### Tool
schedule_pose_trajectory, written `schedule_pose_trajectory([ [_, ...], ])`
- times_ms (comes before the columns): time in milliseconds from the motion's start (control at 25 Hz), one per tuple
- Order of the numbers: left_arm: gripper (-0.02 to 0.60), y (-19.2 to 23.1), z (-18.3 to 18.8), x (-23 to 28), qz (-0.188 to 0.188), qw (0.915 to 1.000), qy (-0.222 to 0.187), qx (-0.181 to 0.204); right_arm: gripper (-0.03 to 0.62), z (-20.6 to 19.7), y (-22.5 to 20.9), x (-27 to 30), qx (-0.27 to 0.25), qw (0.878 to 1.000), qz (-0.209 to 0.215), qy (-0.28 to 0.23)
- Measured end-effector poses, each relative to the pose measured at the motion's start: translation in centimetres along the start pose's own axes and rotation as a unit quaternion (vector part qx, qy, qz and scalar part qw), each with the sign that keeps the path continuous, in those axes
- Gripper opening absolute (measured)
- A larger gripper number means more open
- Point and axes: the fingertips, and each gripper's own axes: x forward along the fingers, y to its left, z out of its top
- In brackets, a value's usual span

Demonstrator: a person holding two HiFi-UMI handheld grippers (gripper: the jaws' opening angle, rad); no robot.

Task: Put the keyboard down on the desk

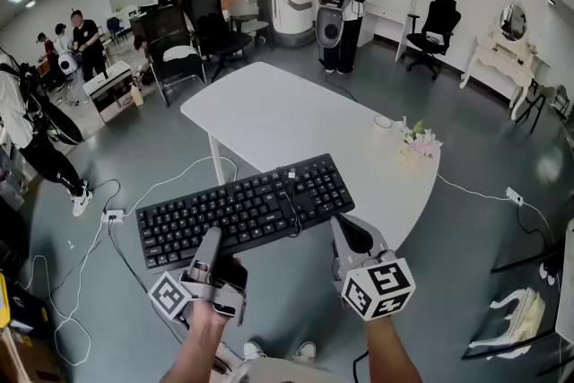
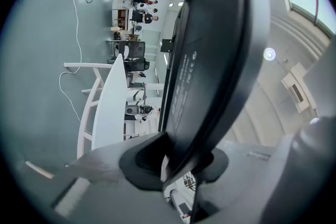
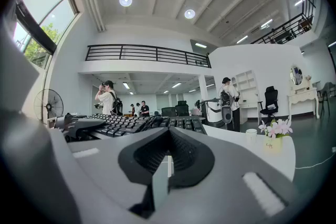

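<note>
Inside the left claw [image 1: 212, 239] sits the keyboard [image 1: 242, 209], edge clamped.

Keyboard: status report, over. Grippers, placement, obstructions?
Left gripper shut on keyboard, near edge; right gripper shut, empty. Keyboard held over desk near edge, mostly overhanging. Cup and flowers off to the side, clear.

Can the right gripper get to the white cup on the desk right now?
Probably yes: the right gripper is shut and empty, and only bare desk lies between it and the cup; the keyboard sits off to its left.
</note>
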Motion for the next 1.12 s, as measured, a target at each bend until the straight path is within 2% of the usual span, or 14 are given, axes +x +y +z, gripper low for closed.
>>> schedule_pose_trajectory([
  [720, 0.091, 1.2, -2.4, 1.4, 0.006, 0.9999, -0.015, 0.001, -0.002, -0.5, -2.9, 0.2, 0.016, 1.000, 0.021, -0.011],
  [1120, 0.091, 3.3, 0.4, 4.1, 0.005, 0.9999, -0.014, -0.002, -0.002, -1.5, -3.3, 4.5, 0.019, 1.000, 0.025, 0.000],
])
